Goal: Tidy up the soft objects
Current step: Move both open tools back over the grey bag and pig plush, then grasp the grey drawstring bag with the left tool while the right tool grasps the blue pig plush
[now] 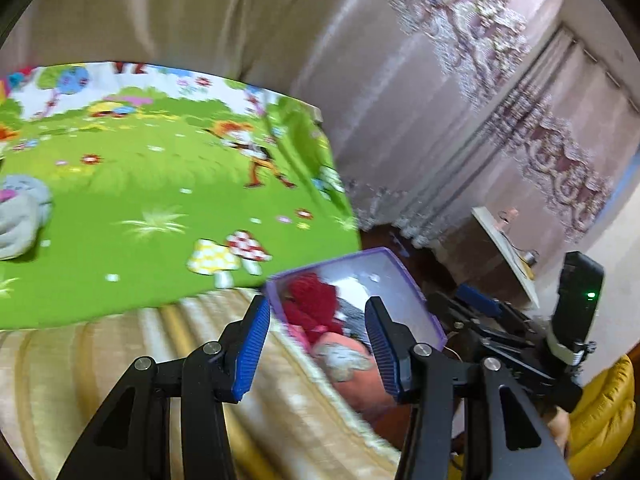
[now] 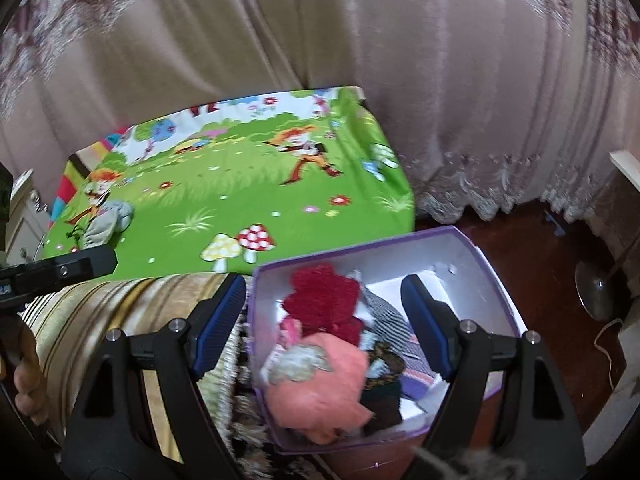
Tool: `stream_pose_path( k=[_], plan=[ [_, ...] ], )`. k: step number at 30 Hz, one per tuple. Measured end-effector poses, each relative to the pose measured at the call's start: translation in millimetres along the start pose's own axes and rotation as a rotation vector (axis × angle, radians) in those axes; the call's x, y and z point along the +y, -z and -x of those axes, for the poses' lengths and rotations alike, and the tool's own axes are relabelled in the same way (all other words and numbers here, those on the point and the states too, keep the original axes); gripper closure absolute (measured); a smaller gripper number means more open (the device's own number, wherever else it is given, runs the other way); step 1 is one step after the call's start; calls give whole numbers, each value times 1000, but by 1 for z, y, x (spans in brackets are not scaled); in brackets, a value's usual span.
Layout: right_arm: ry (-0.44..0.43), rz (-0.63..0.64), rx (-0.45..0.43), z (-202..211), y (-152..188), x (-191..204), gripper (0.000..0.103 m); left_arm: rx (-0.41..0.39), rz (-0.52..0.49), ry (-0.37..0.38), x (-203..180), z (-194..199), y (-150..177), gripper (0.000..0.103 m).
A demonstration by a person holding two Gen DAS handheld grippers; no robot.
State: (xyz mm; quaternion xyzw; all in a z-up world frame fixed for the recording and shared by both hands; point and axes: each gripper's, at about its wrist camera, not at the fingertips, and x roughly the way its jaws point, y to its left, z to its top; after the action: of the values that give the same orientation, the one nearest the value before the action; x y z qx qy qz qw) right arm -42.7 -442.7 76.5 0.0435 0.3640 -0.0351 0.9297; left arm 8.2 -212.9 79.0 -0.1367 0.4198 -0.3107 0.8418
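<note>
Both claws are being held spread, with nothing pinched: the left claw (image 1: 316, 344) and right claw (image 2: 326, 322) over the box (image 2: 472, 256) of soft things.

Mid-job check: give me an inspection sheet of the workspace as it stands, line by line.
Surface: green cartoon mat over a striped blanket.
Job's things: purple box beside the blanket holds a red knit, a pink item, a striped cloth; grey item lies on the mat.
Clutter: nothing seen.
Grippers: left tool open, empty; right tool open, empty, over the box.
Cables: a white cord on the floor, right.
Surroundings: curtains, dark floor, a fan base.
</note>
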Motion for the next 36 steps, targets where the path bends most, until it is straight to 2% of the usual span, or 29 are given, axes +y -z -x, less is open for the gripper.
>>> stream_pose_path(
  k=[6,13,17,22,29,36],
  plan=[
    [-59,61,1,-7,-14,42,21,-41,48,-90,50,26,-7,52],
    [-124,139,23,-24,-24,88,21,-52,87,-252,103,48,-12,52],
    [-158,180,45,-39,-29,113,21,-49,96,-332,126,54,-14,47],
    [-193,231,66,-57,-38,143,21,-22,94,-385,148,53,-18,47],
    [-240,295,82,-77,-50,180,21,13,112,-418,180,51,-24,47],
    [-283,336,100,-98,-59,207,21,47,157,-467,223,55,-32,41]
  ],
)
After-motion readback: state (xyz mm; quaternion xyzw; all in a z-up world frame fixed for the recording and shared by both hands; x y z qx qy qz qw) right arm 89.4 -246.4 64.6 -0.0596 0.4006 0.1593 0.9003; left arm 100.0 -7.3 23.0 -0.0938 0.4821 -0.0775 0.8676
